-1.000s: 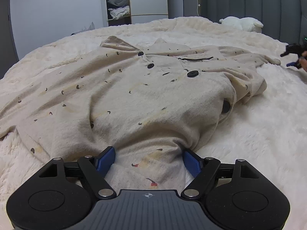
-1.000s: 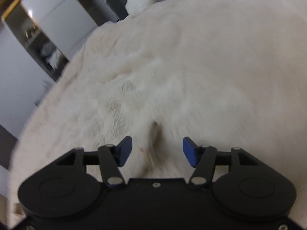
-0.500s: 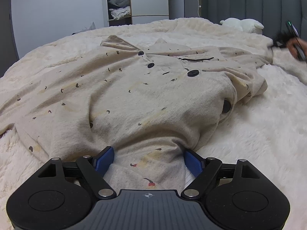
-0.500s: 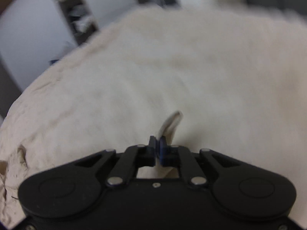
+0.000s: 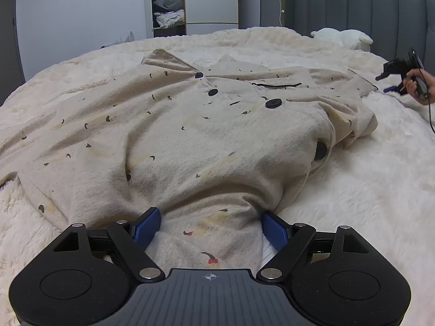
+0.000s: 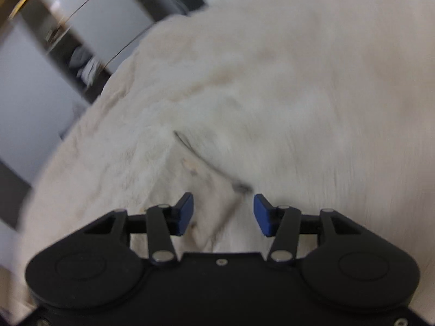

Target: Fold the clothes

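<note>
Lying spread on the fluffy blanket (image 5: pixel 353 190), buttons up, the beige shirt (image 5: pixel 168 135) has its near hem bunched between the blue pads of the left gripper (image 5: pixel 209 226), which stand wide apart; whether they press the cloth I cannot tell. At the shirt's far right, the sleeve tip (image 6: pixel 214 217) lies between the right gripper (image 6: pixel 223 214), whose jaws are opening, its pads clear of the cloth. A hand (image 5: pixel 416 84) holds that gripper.
</note>
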Tool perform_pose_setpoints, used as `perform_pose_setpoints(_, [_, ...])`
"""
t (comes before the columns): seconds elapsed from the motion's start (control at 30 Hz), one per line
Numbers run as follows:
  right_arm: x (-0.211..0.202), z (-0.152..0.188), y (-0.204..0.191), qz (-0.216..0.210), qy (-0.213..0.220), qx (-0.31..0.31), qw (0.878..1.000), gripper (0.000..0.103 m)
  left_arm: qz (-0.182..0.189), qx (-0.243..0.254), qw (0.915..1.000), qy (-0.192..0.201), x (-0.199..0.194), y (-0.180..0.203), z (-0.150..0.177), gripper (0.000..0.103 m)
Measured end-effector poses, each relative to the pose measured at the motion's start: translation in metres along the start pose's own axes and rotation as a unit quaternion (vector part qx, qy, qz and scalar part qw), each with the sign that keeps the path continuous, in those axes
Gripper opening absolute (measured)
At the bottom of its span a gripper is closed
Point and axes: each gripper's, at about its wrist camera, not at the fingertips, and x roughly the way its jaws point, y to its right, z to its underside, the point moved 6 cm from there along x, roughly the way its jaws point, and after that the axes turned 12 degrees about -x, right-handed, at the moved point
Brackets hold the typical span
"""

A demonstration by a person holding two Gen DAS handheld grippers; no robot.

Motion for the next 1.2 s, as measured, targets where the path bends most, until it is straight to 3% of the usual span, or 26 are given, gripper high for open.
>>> perform_pose_setpoints(0.07, [0.011,0.002,0.01,-0.019,0.004,0.041,0.999,0.047,-0.001,0.001,1.0,0.0,0.0,0.0,0.0,0.078])
perform_pose_setpoints(0.13, [0.027,0.005,0.017,-0.012,0.006,0.09,0.996,0.037,-0.002,0.003,1.0,0.0,0.0,0.001,0.0,0.078])
perform_pose_setpoints(0.17, [0.035,0.003,0.018,-0.01,0.005,0.099,0.995,0.005,-0.003,0.003,1.0,0.0,0.0,0.001,0.0,0.079])
perform_pose_setpoints(0.2, [0.035,0.003,0.019,-0.004,0.007,0.1,0.995,0.0,-0.003,0.003,1.0,0.0,0.0,0.001,-0.001,0.079])
perform_pose_setpoints(0.37, [-0.014,-0.002,0.011,0.014,0.042,0.077,0.996,0.0,0.004,0.002,1.0,-0.003,-0.007,0.002,-0.006,0.078])
perform_pose_setpoints(0.53, [-0.13,-0.001,0.027,0.035,0.093,0.068,0.993,0.0,0.015,0.01,0.9997,0.016,-0.032,0.009,-0.019,0.078])
perform_pose_setpoints(0.63, [-0.153,0.018,0.044,0.073,0.073,0.045,0.994,0.0,0.025,0.022,0.999,0.03,-0.054,0.016,-0.028,0.078])
perform_pose_setpoints(0.67, [-0.157,0.038,0.057,0.1,0.057,0.042,0.992,0.0,0.025,0.023,0.9989,0.031,-0.058,0.016,-0.029,0.078])
perform_pose_setpoints(0.73, [-0.146,0.053,0.065,0.113,0.034,0.036,0.992,0.0,0.02,0.029,0.9989,0.029,-0.069,0.014,-0.032,0.078])
perform_pose_setpoints(0.8, [-0.134,0.073,0.077,0.157,0.005,0.028,0.987,0.013,0.013,0.04,0.9988,0.025,-0.078,0.011,-0.034,0.078])
perform_pose_setpoints(0.83, [-0.138,0.08,0.079,0.163,0.003,0.043,0.986,0.013,0.004,0.054,0.9983,0.022,-0.088,0.007,-0.034,0.078])
perform_pose_setpoints(0.93, [-0.155,0.09,0.062,0.135,0.026,0.039,0.99,0.016,-0.013,0.095,0.9954,0.012,-0.111,0.0,-0.028,0.078])
perform_pose_setpoints(1.0, [-0.173,0.105,0.028,0.102,0.035,0.001,0.994,0.026,-0.021,0.119,0.9926,0.01,-0.124,-0.005,-0.021,0.078])
perform_pose_setpoints(1.07, [-0.181,0.116,0.004,0.075,0.037,-0.02,0.996,0.029,-0.032,0.142,0.9893,0.005,-0.135,-0.012,-0.01,0.078])
perform_pose_setpoints(1.2, [-0.196,0.163,-0.069,-0.005,0.02,-0.072,0.997,0.036,-0.036,0.13,0.9909,0.01,-0.143,-0.016,0.004,0.078])
